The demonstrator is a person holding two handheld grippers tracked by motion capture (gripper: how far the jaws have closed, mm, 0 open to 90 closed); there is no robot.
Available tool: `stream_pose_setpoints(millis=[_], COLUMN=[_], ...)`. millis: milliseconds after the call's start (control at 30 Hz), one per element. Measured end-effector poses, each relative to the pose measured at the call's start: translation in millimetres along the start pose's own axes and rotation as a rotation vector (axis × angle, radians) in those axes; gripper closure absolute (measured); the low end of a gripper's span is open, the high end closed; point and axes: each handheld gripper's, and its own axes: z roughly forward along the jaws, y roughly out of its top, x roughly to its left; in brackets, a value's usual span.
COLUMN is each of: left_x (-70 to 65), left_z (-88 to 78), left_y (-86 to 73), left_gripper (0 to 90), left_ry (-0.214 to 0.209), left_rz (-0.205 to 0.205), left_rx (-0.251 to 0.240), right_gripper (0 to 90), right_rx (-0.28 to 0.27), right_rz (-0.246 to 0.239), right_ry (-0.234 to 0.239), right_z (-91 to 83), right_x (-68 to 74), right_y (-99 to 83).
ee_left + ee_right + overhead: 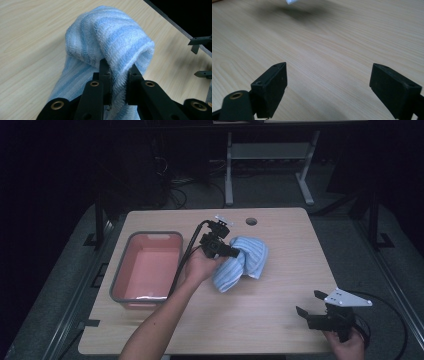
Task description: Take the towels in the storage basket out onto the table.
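The left tongs (117, 75), black and two-jawed, are clenched on a fold of the blue-and-white striped terry towel (110, 42), the cloth pinched tight between both jaws. In the high view the left tongs (235, 252) sit near the bench's middle, and the towel (242, 261) bunches up from their grip and droops toward 6 o'clock, its lower end touching the light wood-grain bench (280, 315). The towel is a soft rumpled lump with pale and deeper blue ribs running across its loops. The right tongs (306, 304) rest at about 4 o'clock on the bench, well apart from the towel, held by the person's right hand (346, 346) at the bench's near edge; in the right gripper view the right tongs (328, 86) stand released, jaws wide with bare wood between them. At 9 o'clock of the towel sits one rectangular pink plastic tub with a grey rim (119, 270), with nothing inside it. There is one towel, one tub and two tongs.
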Motion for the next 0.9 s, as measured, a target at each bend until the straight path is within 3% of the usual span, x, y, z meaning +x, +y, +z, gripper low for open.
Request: stream_pose_setpoints(millis=[533,900], left_x=[0.6,0.3], left_z=[33.1,50.4], left_y=[0.3,-0.1], left_gripper=[79.1,78.9], left_ry=[-0.017,-0.029], left_rz=[-0.029,-0.025], left_rx=[0.02,0.035], right_gripper=[14.1,14.1], right_rx=[-0.003,0.002], right_rz=[0.01,0.013], right_ry=[-0.002,0.001], right_z=[-1.0,1.0], right_x=[-2.1,-3.2], right_y=[-2.1,-3.9])
